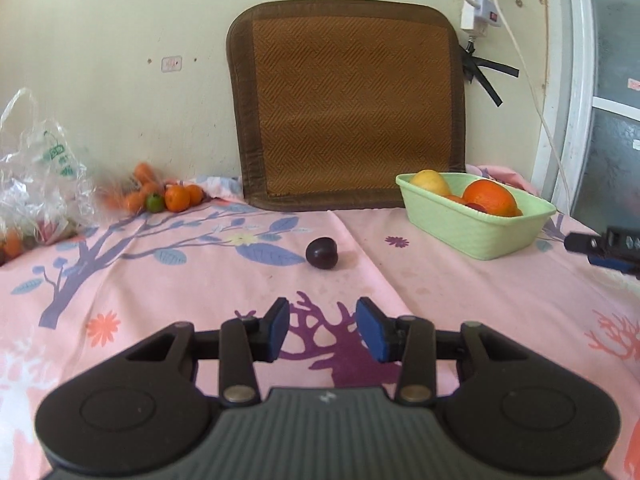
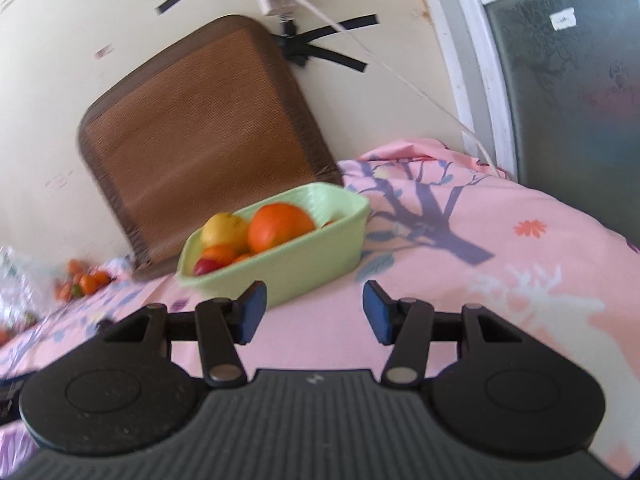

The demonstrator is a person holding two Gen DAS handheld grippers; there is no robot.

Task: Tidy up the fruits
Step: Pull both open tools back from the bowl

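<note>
- Left gripper (image 1: 322, 328): nearest in its own view, jaws spread wide with nothing between the blue pads, held low over the pink patterned bedsheet (image 1: 460, 300).
- Right gripper (image 2: 314, 310): jaws likewise spread wide and empty, aimed toward the green basket; its view is blurred.
- Dark plum (image 1: 322, 253): lies alone on the sheet, ahead of the left gripper and apart from it, left of the basket.
- Green basket (image 1: 476, 232): stands on the sheet at far right, holding a large orange (image 1: 490, 197), a yellow fruit (image 1: 430, 182) and smaller reddish pieces, partly hidden.
- Loose fruit pile (image 1: 168, 196): small orange fruits and one green one, far left near the wall, beside a clear plastic bag (image 1: 38, 168).
- Brown woven mat (image 1: 348, 104): leans upright against the wall behind the sheet, just behind the basket.
</note>
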